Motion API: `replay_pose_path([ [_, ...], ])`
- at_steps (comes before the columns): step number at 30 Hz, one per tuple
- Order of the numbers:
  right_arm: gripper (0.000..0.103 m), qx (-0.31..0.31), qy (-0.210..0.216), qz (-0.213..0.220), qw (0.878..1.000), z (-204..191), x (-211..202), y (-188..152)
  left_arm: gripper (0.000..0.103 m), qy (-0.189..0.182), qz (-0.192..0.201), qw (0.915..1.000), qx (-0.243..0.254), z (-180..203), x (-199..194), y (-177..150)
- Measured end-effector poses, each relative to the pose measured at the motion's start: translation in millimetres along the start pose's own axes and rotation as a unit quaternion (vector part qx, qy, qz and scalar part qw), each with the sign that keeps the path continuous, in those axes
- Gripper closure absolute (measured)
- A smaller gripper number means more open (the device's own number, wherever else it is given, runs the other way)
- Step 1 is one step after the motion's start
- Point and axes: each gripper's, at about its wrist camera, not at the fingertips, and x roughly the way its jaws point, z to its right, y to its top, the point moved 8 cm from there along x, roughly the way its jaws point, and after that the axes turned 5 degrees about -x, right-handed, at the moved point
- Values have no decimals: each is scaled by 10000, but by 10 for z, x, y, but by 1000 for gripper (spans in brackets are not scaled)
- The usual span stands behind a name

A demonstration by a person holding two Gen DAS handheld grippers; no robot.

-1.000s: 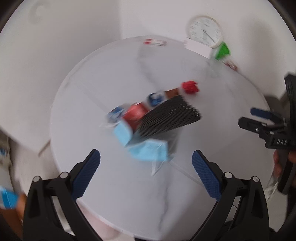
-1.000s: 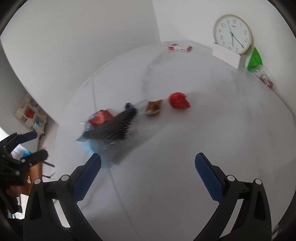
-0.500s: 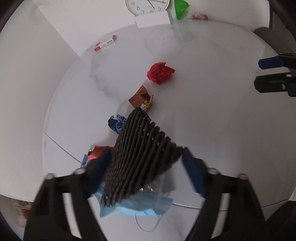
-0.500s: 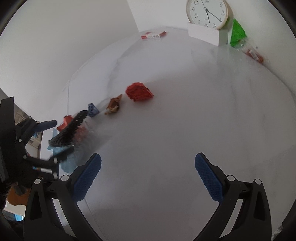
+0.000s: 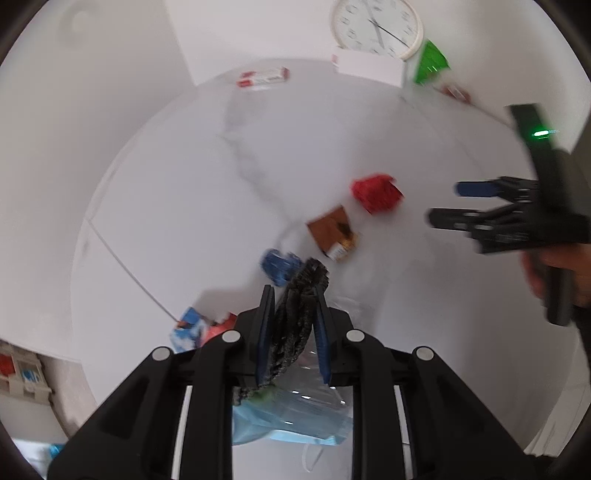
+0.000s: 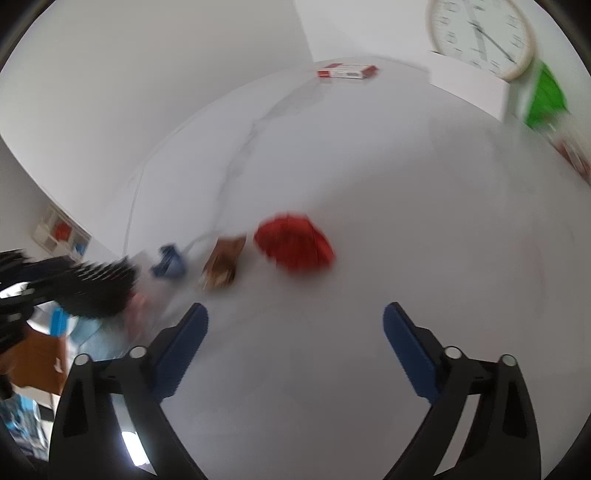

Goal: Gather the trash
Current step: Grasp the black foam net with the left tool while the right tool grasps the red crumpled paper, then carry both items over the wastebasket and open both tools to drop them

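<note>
Our left gripper [image 5: 291,332] has its fingers clamped on the black woven mat [image 5: 299,314] at the desk [image 5: 184,184] edge; our right gripper [image 6: 295,343] hangs wide and empty. No trash looks collected: red paper ball [image 6: 293,245], brown wrapper [image 6: 221,264] and blue scrap [image 6: 171,262] lie loose mid-desk.

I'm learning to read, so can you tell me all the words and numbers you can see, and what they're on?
None can be read.
Round white wall clock: numerals too blurred.
Red and white flat box: print too small.
Brown snack wrapper: label blurred.
Blue and white carton: print blurred.
</note>
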Motion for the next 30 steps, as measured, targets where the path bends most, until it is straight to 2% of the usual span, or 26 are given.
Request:
replay_pose_path([
  [5,19,-393,-71,-208,9990,2,490,286,85,5,149,9984,-547,-240,-79,82],
  [7,27,-536,-145,-380,9977,-3,641,302,85,-4,231,9965,-809,-333,-119,103],
  [9,48,-650,-195,-424,9968,-20,685,307,85,-60,293,9944,-1017,-403,-162,112],
  [11,54,-708,-260,-442,9962,-23,670,315,85,-134,373,9919,-1207,-465,-217,123],
  [15,55,-530,-434,-267,9973,52,493,335,85,-206,502,9888,-1392,-538,-315,121],
  [19,55,-213,-586,10,9981,101,87,324,85,-241,684,9861,-1493,-582,-480,130],
  [22,55,-143,-580,248,9979,-21,-282,322,85,-243,903,9825,-1612,-666,-711,130],
  [25,55,-244,-398,504,9976,-351,-661,335,85,-166,1148,9783,-1720,-804,-1027,55],
  [30,55,-692,342,799,9938,-1351,-1123,257,85,219,1297,9729,-1900,-1152,-1536,-354],
])
